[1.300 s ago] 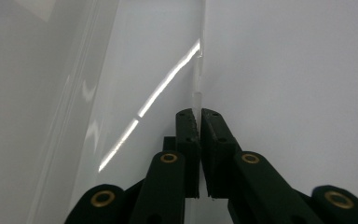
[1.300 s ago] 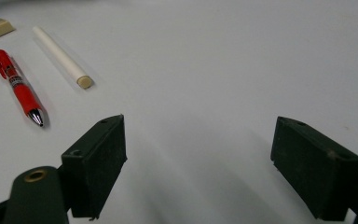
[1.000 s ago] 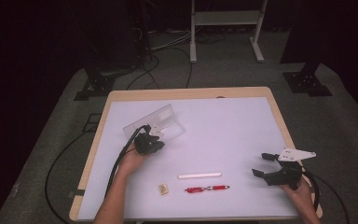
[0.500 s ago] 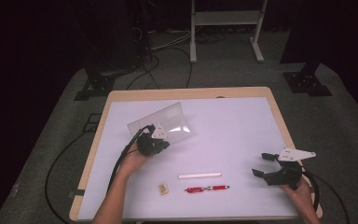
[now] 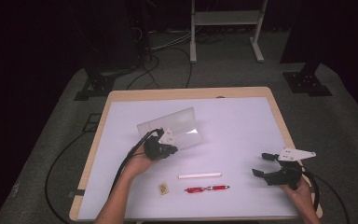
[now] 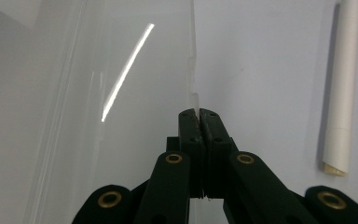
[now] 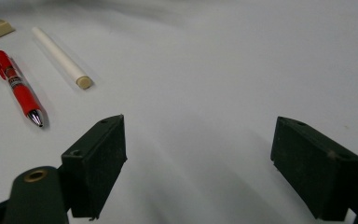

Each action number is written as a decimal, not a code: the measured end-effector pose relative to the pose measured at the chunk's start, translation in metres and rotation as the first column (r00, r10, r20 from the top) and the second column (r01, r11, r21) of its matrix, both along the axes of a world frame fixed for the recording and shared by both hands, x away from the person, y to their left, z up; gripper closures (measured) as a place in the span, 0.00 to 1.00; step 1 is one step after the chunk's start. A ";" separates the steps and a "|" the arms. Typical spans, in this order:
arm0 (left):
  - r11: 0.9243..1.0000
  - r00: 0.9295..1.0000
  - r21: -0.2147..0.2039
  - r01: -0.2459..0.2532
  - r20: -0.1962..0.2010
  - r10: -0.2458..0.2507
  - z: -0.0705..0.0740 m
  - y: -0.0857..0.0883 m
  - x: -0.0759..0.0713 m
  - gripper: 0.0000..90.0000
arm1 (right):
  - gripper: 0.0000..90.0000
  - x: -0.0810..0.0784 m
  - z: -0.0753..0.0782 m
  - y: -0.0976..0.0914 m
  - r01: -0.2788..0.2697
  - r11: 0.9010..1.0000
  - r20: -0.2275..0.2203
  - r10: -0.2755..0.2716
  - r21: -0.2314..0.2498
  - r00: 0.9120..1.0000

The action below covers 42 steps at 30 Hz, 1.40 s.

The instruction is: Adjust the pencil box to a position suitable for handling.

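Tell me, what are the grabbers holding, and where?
The left gripper pinches the clear plastic case by its thin edge. The right gripper is open, holding nothing.

A clear plastic case (image 5: 177, 127), open and tilted with its lid raised, lies left of centre on the white worktop (image 5: 242, 121). The left gripper (image 6: 199, 113) pinches the edge of its near flap.

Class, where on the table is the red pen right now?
In the high view the red pen lies near the table's front edge, just in front of the white stick, between the small eraser and the right gripper.
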<state>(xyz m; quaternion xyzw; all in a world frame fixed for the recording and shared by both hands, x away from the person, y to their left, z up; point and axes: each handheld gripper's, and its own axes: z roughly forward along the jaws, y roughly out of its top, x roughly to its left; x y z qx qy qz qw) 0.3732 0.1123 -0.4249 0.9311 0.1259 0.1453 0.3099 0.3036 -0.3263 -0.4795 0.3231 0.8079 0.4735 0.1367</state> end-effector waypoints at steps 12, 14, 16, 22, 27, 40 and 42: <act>0.996 0.995 -0.012 0.091 -0.027 -0.092 -0.007 -0.021 -0.012 0.99 | 0.19 0.000 0.000 0.000 0.000 1.000 0.000 0.000 -0.003 1.000; 0.994 0.993 -0.007 0.109 -0.038 -0.110 -0.009 -0.024 -0.014 0.99 | 0.19 0.000 0.000 0.000 0.003 1.000 0.000 -0.003 -0.002 1.000; 0.993 0.992 -0.003 0.121 -0.044 -0.121 -0.010 -0.025 -0.014 0.99 | 0.19 0.000 0.000 0.000 0.003 1.000 0.000 -0.003 -0.002 1.000; 0.989 0.987 0.003 0.147 -0.072 -0.146 -0.014 -0.031 -0.016 0.99 | 0.19 0.000 0.000 0.000 0.002 1.000 0.000 -0.002 -0.002 1.000; 0.985 0.981 0.011 0.172 -0.096 -0.170 -0.018 -0.034 -0.017 0.99 | 0.19 0.000 0.000 0.000 0.001 1.000 0.000 -0.001 -0.002 1.000; 0.986 0.976 0.016 0.167 -0.142 -0.163 -0.024 -0.033 -0.011 0.98 | 0.19 0.000 0.000 0.000 0.000 1.000 0.001 0.000 -0.002 1.000; 0.986 0.977 0.016 0.164 -0.143 -0.161 -0.024 -0.032 -0.011 0.97 | 0.19 0.000 0.000 0.000 0.000 1.000 0.001 0.000 -0.002 1.000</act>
